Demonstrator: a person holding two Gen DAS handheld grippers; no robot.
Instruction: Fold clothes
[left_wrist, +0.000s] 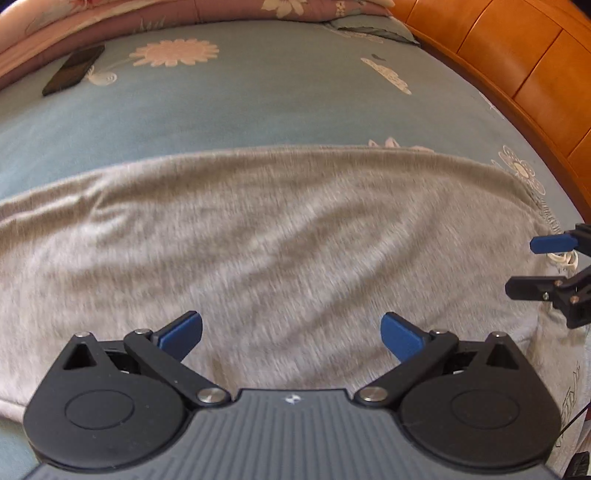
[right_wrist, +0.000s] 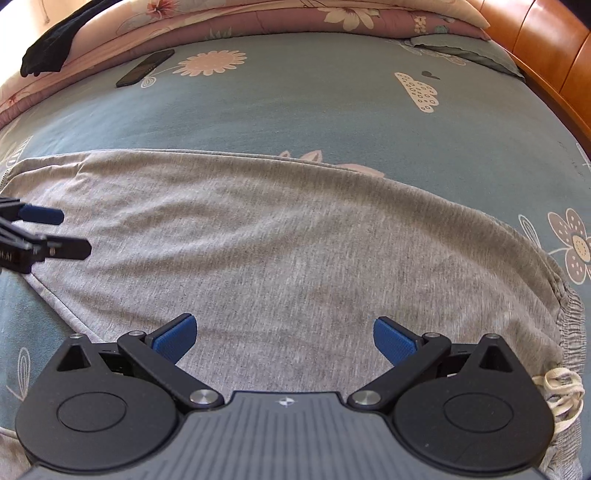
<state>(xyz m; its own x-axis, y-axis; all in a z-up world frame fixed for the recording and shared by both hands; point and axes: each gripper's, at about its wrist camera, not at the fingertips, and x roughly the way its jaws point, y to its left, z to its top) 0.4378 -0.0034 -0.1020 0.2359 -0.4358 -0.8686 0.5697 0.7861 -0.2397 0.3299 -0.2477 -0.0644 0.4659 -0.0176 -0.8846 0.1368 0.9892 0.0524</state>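
**Grey garment spread on a bed, both hand-held grippers open above it**

The bed (right_wrist: 332, 110), covered in a blue-grey flowered sheet, is filling most of both views; an orange wooden bed frame (left_wrist: 517, 55) is running along its right side, and a pink flowered quilt (right_wrist: 258, 18) is lying folded along its far edge. The grey garment (right_wrist: 277, 240) is lying flat across the near part of the bed, its elastic waistband (right_wrist: 570, 314) gathering at the right end and a white drawstring (right_wrist: 561, 391) trailing just beside it. A dark cloth (right_wrist: 48, 48) is resting on the quilt at far left. A black phone (right_wrist: 146, 67) is lying on the sheet near the quilt, well apart from the garment. The left hand-held gripper (left_wrist: 291, 332) is hovering over the garment's left portion with its blue pads (left_wrist: 183, 332) spread wide, gripping nothing. The right hand-held gripper (right_wrist: 284, 338) is hovering over the waistband end, jaws likewise wide apart and empty.
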